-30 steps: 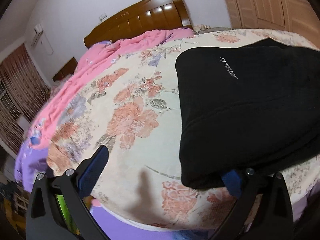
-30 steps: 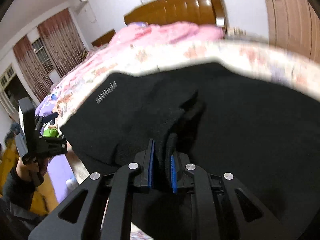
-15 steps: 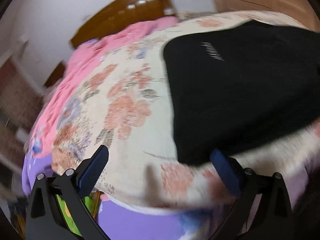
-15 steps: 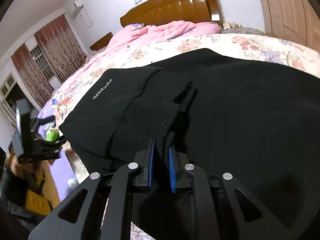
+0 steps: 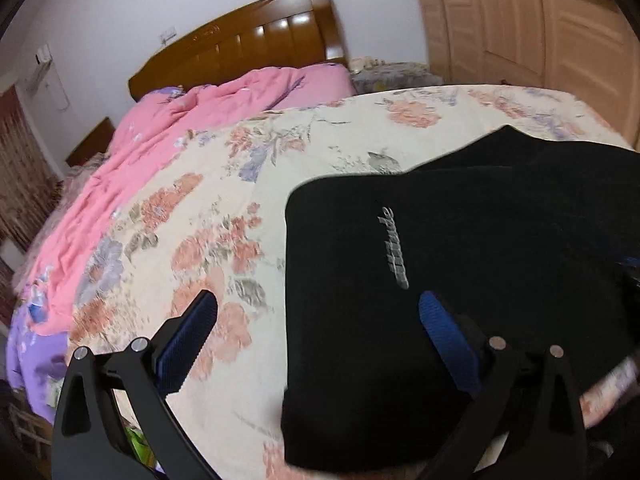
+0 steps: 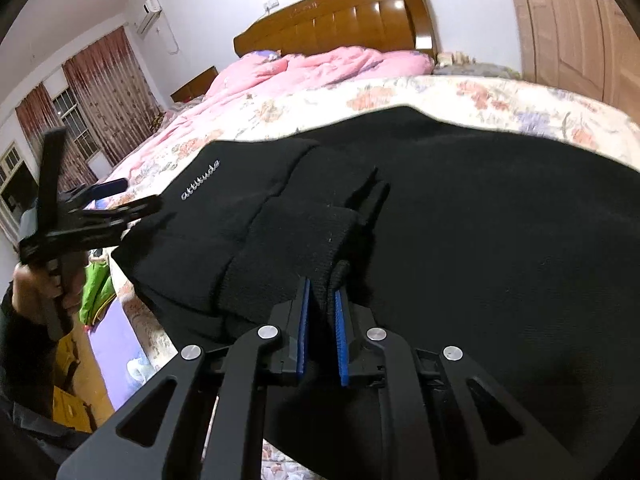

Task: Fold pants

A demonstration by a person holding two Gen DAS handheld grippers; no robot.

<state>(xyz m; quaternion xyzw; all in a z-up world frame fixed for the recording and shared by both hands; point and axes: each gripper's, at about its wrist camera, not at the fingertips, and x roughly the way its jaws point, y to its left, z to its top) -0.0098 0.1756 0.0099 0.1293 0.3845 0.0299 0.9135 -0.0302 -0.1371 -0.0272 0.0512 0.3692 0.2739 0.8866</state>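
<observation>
- Black pants (image 6: 460, 220) lie on the flowered bedspread (image 5: 208, 240), at the near side of the bed, partly folded with layers stacked toward the left corner.
- Silver script "attitude" logo (image 6: 200, 180) sits on the top folded layer, near its left edge.
- Right gripper (image 6: 320, 300): blue pads pressed almost together, pinching a bunched fold of the pants fabric between them.
- Left gripper (image 5: 316, 312): fingers spread wide, nothing between the pads; its right finger (image 5: 444, 332) hangs over the black cloth, its left finger over the bedspread. Whether either touches the surface, can't tell.
- In the right wrist view the left gripper (image 6: 116, 200) shows at the far left, held by a hand (image 6: 32, 288) in a dark sleeve, at the left corner of the pants.
- Pink quilt (image 5: 160, 132) is heaped along the far side of the bed toward the wooden headboard (image 6: 340, 20).
- Light wood wardrobe doors (image 5: 520, 24) stand at the right; reddish curtains (image 6: 100, 92) hang at the left by a window.
</observation>
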